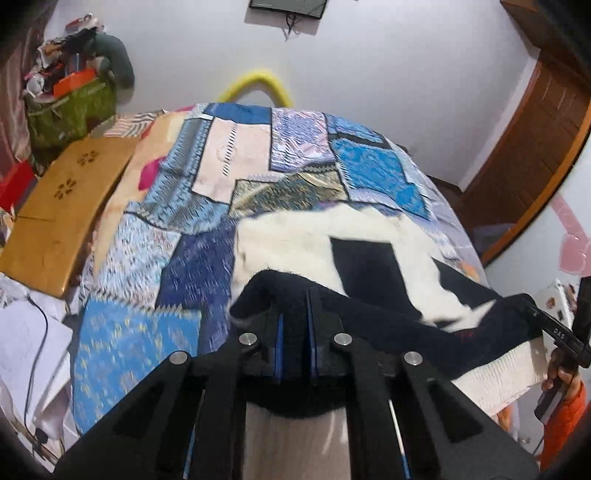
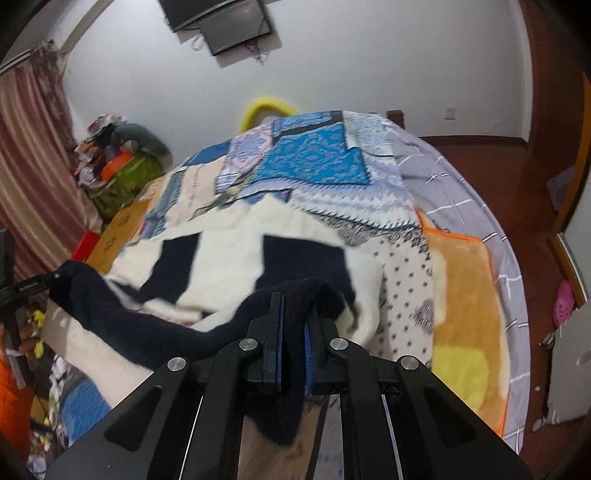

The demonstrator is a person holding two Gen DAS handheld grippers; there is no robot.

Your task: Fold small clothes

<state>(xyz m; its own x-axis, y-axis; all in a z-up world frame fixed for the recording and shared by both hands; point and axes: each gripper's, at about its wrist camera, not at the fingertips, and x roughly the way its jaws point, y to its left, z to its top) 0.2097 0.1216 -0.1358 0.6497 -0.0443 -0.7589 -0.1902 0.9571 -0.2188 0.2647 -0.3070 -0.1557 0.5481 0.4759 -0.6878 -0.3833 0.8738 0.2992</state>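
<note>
Bed [image 1: 110, 339] under a blue patchwork quilt [image 1: 207, 192], seen from two wrist cameras.

Far left: a heaped green bag of clutter [image 1: 70, 114] against the wall, and a pink-striped curtain [image 2: 33, 155] in the right wrist view. Beside the bed's left edge, a tilted wooden board with flower-shaped cut-outs [image 1: 62, 206]. A yellow curved object [image 1: 258, 83] shows behind the far end of the bed; dark screens [image 2: 221, 26] are mounted on the wall above.

Centre: a cream-and-navy knitted sweater [image 1: 295, 240] lies across the near part of the quilt, its near navy edge raised off the bed. Left claw [image 1: 295, 310]: jaws together, clamped on the navy edge of the sweater, cloth bunched over the fingertips. Right claw [image 2: 293, 314]: jaws likewise clamped on navy knit, with a fold of it hanging down between the fingers. Each claw shows at the other view's margin, gripping an end of the same raised edge, so the navy band stretches between them. Cream ribbed hem hangs just below the band.

Right: white cloth with small dark dots [image 2: 402, 280] beside the sweater, then an orange-and-yellow plush blanket [image 2: 461, 295], then a grey sheet with white lines [image 2: 461, 192]. Wooden floor [image 2: 535, 229] and a wooden door [image 1: 524, 155] at the far right. Both views are motion-blurred.
</note>
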